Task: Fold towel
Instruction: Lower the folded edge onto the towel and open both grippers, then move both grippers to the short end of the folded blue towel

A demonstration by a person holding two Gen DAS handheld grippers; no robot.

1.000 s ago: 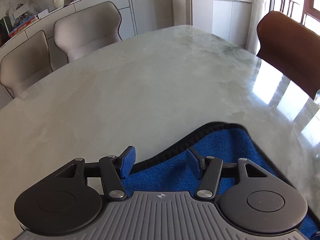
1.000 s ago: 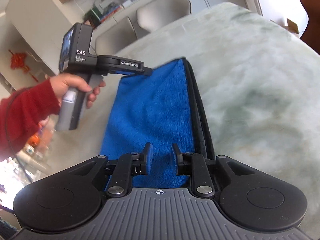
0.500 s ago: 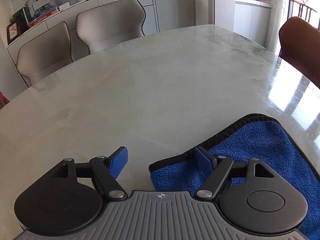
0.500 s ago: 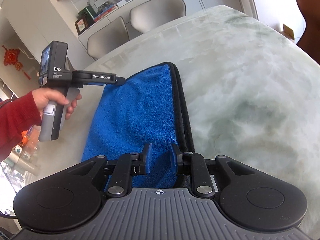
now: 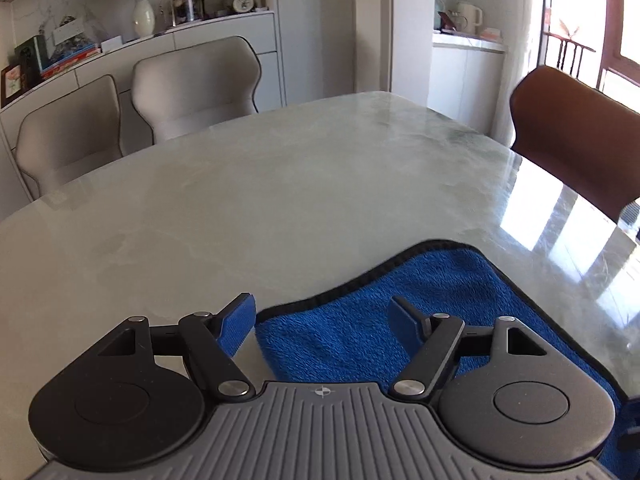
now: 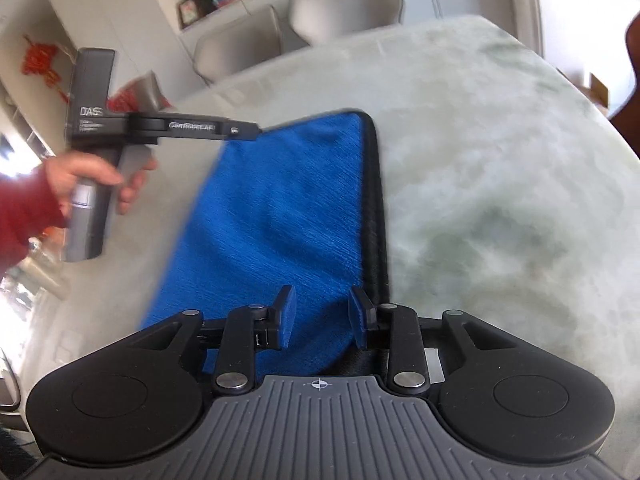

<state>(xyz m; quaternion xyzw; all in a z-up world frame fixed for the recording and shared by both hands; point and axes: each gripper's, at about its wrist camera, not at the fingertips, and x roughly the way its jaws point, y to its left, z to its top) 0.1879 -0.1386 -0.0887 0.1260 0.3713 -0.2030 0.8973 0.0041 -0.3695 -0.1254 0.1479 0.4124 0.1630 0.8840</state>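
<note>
Marble table (image 5: 280, 200) bears blue towel (image 6: 288, 208); both tools released, right just widening.

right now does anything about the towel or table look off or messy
Nothing stands out. The blue towel lies folded flat on the marble table, its black-trimmed edges stacked along one side. No spills or damage show. Both the left gripper and right gripper are open over it, the right's jaws having just opened.
</note>
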